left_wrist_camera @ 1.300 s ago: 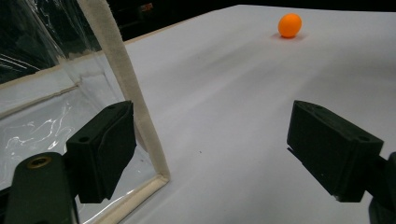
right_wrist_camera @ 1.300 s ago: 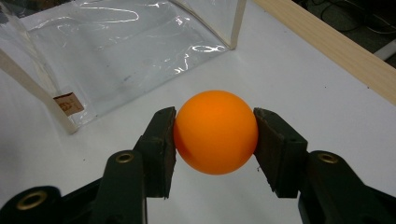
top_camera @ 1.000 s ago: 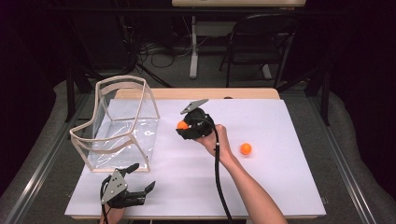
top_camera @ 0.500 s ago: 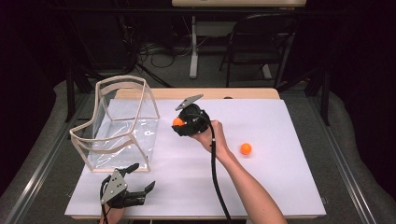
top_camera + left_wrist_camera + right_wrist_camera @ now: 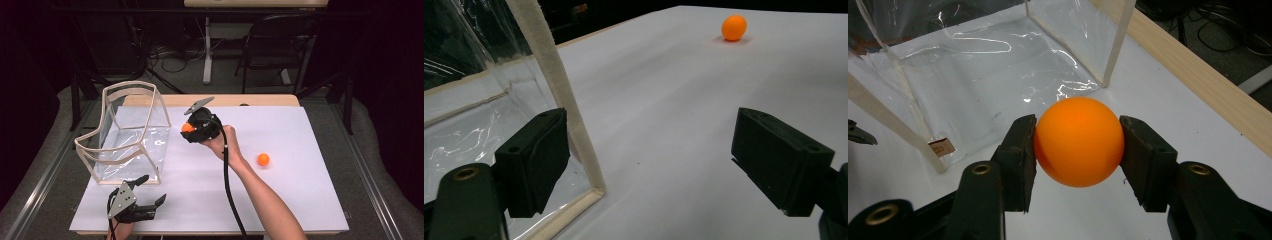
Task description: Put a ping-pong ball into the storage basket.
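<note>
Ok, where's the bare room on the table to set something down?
The white table is free right of the loose orange ball, and between the right forearm and the left tongs. It is crowded at the clear bag, where the right tongs hold a ball.

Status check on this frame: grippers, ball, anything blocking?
Right gripper shut on orange ball, beside clear bag. Left gripper open, holding nothing, at bag corner. Second ball loose on table. Nothing in the way.
</note>
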Demonstrator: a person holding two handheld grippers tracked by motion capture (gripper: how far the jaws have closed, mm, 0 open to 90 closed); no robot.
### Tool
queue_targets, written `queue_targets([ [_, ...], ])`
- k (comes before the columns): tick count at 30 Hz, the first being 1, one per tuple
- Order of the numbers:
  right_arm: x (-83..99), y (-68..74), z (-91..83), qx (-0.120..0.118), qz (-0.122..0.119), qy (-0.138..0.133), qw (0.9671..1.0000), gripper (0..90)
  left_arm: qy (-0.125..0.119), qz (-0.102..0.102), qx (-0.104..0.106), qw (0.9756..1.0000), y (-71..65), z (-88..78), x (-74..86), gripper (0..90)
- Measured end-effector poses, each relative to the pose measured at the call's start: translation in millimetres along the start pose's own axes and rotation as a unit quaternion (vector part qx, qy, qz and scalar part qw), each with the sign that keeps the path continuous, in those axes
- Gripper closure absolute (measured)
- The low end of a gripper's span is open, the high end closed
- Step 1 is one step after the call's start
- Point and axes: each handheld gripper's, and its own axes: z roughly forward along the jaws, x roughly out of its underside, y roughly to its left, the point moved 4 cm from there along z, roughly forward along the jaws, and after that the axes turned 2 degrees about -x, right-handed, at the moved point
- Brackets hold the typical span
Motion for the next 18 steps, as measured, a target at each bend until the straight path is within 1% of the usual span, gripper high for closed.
queue_targets([
  [18,-17.2,1.4,-2.7,-0.004,-0.007,-0.003,1.0,50.9,-0.001,-0.001,0.001,1.0,-0.3,0.2,0.0,15.7],
])
